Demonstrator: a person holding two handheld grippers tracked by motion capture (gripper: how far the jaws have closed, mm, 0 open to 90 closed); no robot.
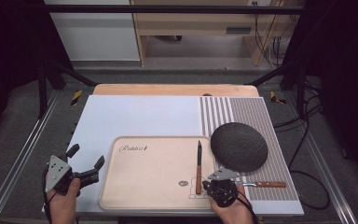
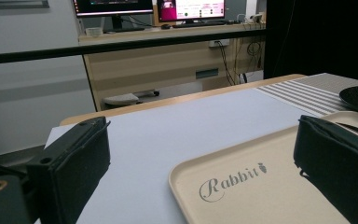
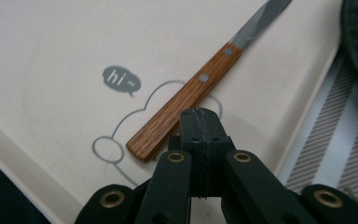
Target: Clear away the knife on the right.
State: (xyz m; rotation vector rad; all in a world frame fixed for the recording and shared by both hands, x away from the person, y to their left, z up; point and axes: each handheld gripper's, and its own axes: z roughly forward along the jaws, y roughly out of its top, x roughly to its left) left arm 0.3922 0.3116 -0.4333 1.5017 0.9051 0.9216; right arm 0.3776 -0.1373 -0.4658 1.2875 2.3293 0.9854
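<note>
right claw (image 1: 222, 176): clenched, jaws pressed flat together with nothing between them, held over the near right corner of the tray, just beside the knife's handle end.
left claw (image 1: 87, 161): released, jaws spread wide, empty, held off the tray's left edge above the white mat.
knife (image 1: 199, 166): wooden handle with two rivets, dark blade; lies loose on the tray's right side, blade pointing away from the person.
tray (image 1: 140, 196): beige, rounded corners, printed "rabbit" at far left, small "hi~" bubble and outline drawing near the knife handle.
second utensil (image 1: 266, 184): wooden handle, metal end toward the right claw; lies on the striped mat right of the tray; kind cannot be told.
plate (image 1: 238, 146): dark, round, on the striped mat (image 1: 265, 121), just beside the tray's far right corner.
white mat (image 1: 140, 116): covers the bench's left and centre.
</note>
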